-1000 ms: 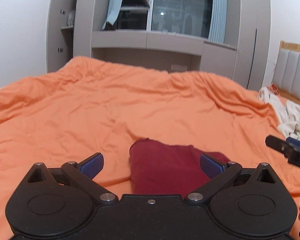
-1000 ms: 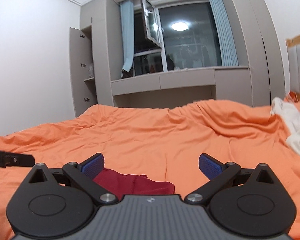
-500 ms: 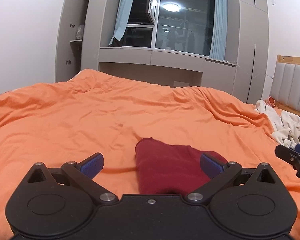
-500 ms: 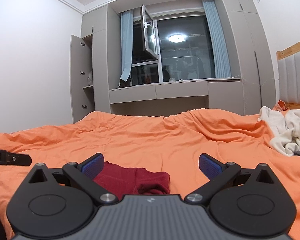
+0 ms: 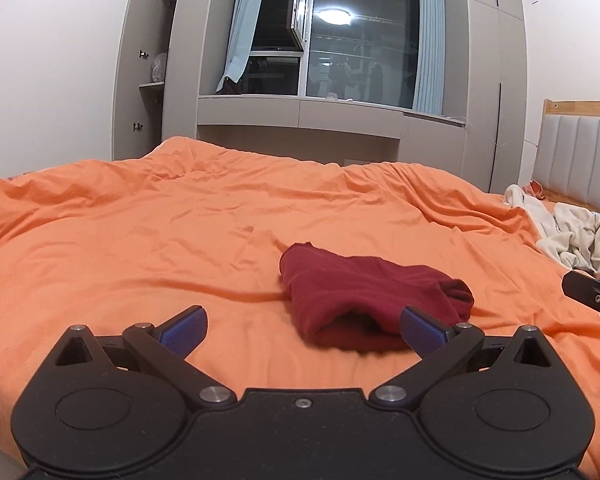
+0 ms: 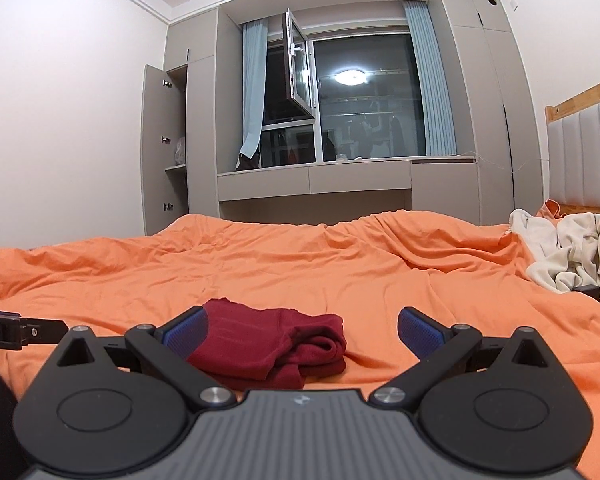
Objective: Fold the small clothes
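Observation:
A small dark red garment lies folded into a bundle on the orange bedspread. It also shows in the right wrist view. My left gripper is open and empty, just in front of the garment, apart from it. My right gripper is open and empty, with the garment ahead and slightly left between its fingers. The right gripper's body shows at the right edge of the left wrist view; the left gripper's body shows at the left edge of the right wrist view.
A pile of cream and pale blue clothes lies at the right by the padded headboard. Grey cabinets and a window stand beyond the far edge of the bed. An open cupboard door is at the left.
Both grippers have pulled back and tilted up from the red garment, which now lies farther ahead. More of the room shows. Both stay open.

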A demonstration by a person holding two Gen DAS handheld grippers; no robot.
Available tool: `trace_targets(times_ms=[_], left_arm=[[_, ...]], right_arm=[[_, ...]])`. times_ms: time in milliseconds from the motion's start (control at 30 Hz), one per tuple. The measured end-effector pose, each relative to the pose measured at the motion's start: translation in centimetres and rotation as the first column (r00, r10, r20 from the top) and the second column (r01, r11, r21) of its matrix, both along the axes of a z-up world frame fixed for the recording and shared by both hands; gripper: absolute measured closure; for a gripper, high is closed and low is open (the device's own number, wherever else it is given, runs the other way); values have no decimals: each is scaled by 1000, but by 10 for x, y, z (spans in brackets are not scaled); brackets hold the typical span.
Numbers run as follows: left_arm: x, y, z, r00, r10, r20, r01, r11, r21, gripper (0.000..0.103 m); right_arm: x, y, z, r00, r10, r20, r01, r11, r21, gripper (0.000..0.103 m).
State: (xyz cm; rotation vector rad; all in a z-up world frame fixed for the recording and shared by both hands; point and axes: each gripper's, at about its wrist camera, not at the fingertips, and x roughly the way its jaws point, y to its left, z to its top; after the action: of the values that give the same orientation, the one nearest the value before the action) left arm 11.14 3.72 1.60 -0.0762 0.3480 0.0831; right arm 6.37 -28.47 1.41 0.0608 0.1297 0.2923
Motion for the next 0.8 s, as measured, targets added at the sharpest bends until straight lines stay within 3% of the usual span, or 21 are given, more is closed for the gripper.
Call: trace_targets(times_ms=[267, 800], left_arm=[[-20, 8, -13, 1000, -28, 14, 29, 998, -59, 1], [-26, 1, -20, 998, -64, 13, 65, 998, -9, 1]], right_arm=[[-15, 10, -9, 1000, 17, -1, -17, 999, -33, 0], [-14, 4, -14, 999, -14, -30, 13, 1000, -24, 0]])
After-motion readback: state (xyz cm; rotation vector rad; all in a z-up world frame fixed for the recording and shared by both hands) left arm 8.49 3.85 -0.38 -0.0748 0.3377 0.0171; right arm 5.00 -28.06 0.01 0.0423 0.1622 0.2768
